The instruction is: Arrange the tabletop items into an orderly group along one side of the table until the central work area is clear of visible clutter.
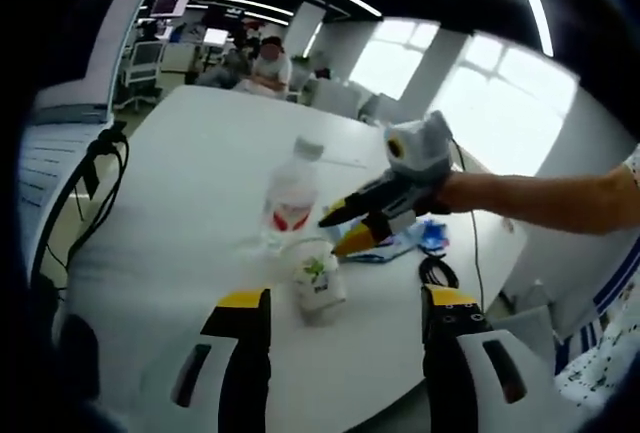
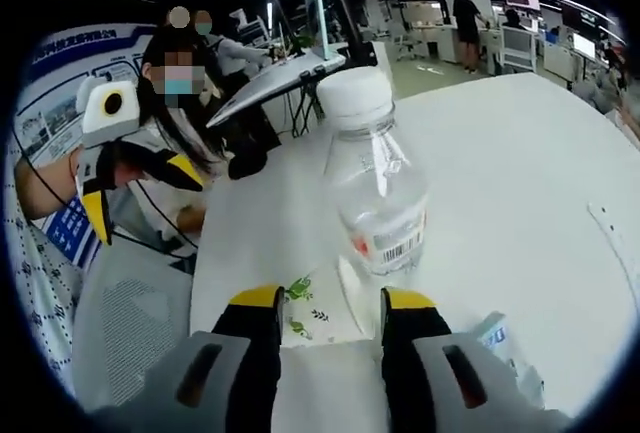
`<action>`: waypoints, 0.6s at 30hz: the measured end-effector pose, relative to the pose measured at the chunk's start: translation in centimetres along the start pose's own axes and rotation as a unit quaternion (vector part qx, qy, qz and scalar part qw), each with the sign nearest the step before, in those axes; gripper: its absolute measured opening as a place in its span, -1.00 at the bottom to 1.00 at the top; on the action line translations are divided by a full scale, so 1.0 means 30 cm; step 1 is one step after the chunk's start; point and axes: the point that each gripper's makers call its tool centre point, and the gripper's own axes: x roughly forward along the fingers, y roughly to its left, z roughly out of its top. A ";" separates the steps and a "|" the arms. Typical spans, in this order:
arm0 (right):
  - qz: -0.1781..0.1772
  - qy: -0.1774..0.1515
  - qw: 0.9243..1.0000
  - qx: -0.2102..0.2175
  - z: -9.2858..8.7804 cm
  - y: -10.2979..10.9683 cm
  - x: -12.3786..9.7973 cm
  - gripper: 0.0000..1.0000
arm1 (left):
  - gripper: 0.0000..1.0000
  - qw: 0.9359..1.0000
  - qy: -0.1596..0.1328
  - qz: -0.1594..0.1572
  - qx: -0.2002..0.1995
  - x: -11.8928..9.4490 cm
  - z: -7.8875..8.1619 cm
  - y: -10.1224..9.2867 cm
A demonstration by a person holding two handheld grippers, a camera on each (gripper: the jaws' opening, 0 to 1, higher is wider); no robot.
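**Inspector:** State of the two tools, please.

**Assistant:** In the left gripper view, the left gripper [image 1: 345,325] hangs with its jaws wide and nothing between them. The small paper cup with a green leaf print [image 1: 318,281] stands on the bench just ahead of that gap, toward the left jaw. The right gripper [image 1: 352,225] enters from three o'clock, held by a bare forearm. Its yellow-and-black tips sit beside the cup and the clear water bottle [image 1: 291,198]. From there I cannot tell whether they grip anything.

**Inspector:** And from its own camera?

**Assistant:** In the right gripper view, the right gripper [image 2: 330,303] has its jaws narrow. The cup [image 2: 318,315] lies in the gap, with the bottle [image 2: 377,188] upright directly behind at twelve o'clock. Whether the pads touch the cup wall I cannot confirm. I judge it set to pinch the cup, or just closing on it.

**Inspector:** Why that placement?

**Assistant:** Cup and bottle stand nearly touching, mid-bench. My reading is that they are to be shifted toward one edge, while the left tool waits open for the next item.

**Inspector:** Other clutter?

**Assistant:** A blue-and-white packet [image 1: 405,244] and a dark cable [image 1: 437,271] lie at roughly two o'clock of the cup. A flat white packet [image 2: 505,345] sits at four o'clock in the right gripper view.

**Inspector:** Surface and room?

**Assistant:** A white, smooth bench [image 1: 200,173] with a rounded edge. It is an open office with strip ceiling lights, bright windows, desks with monitors, seated people and a mesh chair.
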 end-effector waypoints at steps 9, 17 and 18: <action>0.056 0.027 0.998 -0.003 -0.018 0.000 0.024 -0.40 | 0.12 1.000 -0.002 0.004 -0.010 0.013 0.002 0.018; 0.086 0.045 0.995 0.001 -0.040 0.010 0.034 -0.56 | 0.11 1.000 0.003 0.009 -0.016 0.032 -0.012 0.033; 0.086 0.046 0.995 0.001 -0.041 0.011 0.034 -0.58 | 0.11 1.000 0.004 0.009 -0.016 0.035 -0.013 0.033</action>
